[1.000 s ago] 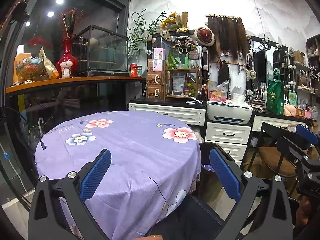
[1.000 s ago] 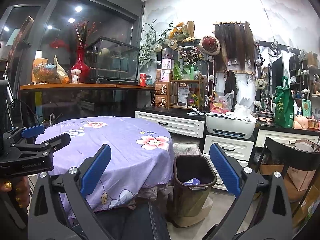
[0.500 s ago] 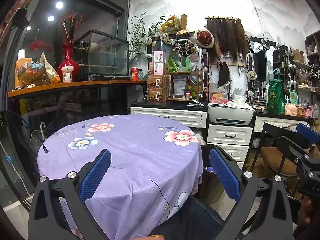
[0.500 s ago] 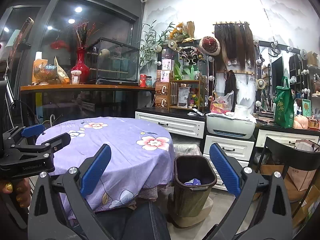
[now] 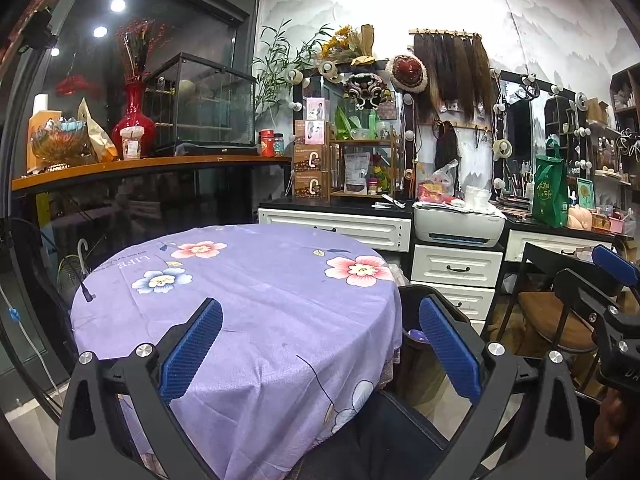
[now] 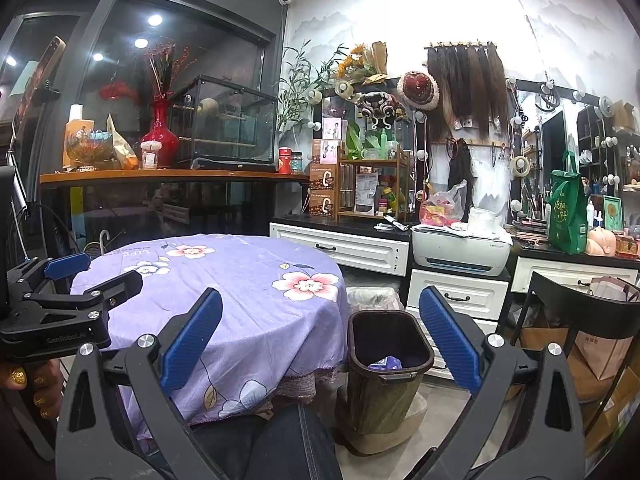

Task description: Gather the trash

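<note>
trash [image 6: 385, 362], one bluish crumpled piece, lies in the single brown bin [image 6: 386, 364] just ahead of the right hand-held gripper [image 6: 320, 344], low between its fingers. both hand-held grippers, left [image 5: 320, 346] too, gape wide, holding nothing. beyond spreads one purple-clothed worktop [image 5: 256, 288], no litter visible; probably collection is finishing, next scan for leftovers.

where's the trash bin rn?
In the right wrist view the trash bin stands on the floor right of the round table, in front of the white drawers; a bluish scrap lies inside.
</note>
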Demonstrator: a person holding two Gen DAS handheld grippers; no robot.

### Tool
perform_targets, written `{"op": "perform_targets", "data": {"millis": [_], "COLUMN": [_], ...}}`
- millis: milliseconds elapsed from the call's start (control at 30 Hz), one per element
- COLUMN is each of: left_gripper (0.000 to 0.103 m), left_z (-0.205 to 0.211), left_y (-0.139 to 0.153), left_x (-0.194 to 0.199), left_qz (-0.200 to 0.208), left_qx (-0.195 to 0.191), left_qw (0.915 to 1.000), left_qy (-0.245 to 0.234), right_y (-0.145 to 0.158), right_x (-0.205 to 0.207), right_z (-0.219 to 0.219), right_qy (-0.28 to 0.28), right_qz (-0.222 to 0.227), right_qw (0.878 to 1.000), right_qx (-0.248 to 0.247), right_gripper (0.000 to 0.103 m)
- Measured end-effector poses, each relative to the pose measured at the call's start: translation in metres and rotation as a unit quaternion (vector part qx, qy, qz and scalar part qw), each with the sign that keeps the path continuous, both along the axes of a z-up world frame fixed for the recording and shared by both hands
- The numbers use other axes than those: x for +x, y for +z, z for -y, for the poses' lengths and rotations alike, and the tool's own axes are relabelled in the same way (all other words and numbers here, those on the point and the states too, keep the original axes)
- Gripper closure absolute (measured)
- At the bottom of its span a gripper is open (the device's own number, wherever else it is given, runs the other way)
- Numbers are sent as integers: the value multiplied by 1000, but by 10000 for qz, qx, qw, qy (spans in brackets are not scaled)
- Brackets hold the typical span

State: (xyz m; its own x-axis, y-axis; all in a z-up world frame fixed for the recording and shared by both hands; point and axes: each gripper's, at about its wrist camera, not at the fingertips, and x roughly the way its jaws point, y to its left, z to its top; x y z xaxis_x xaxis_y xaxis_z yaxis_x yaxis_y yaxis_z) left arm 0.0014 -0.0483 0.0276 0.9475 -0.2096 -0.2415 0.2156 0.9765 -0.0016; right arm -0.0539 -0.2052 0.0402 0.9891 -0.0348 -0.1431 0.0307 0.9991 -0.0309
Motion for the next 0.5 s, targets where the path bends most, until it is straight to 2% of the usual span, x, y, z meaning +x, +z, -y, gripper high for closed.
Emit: {"op": "perform_targets", "data": {"millis": [500], "left_gripper": [5], "left_z": [-3], "left_y": [-2], "left_x": [4], "left_qz": [-76], "left_qx": [22], "left_qw": [10000], "left_qy": [32], "right_y": [-2], "right_x": [6], "right_z": [-5], "right_qy": [-59], "right_qz": [-66], "right_qw": [10000], "right_qx": [28], "right_gripper": [6]}}
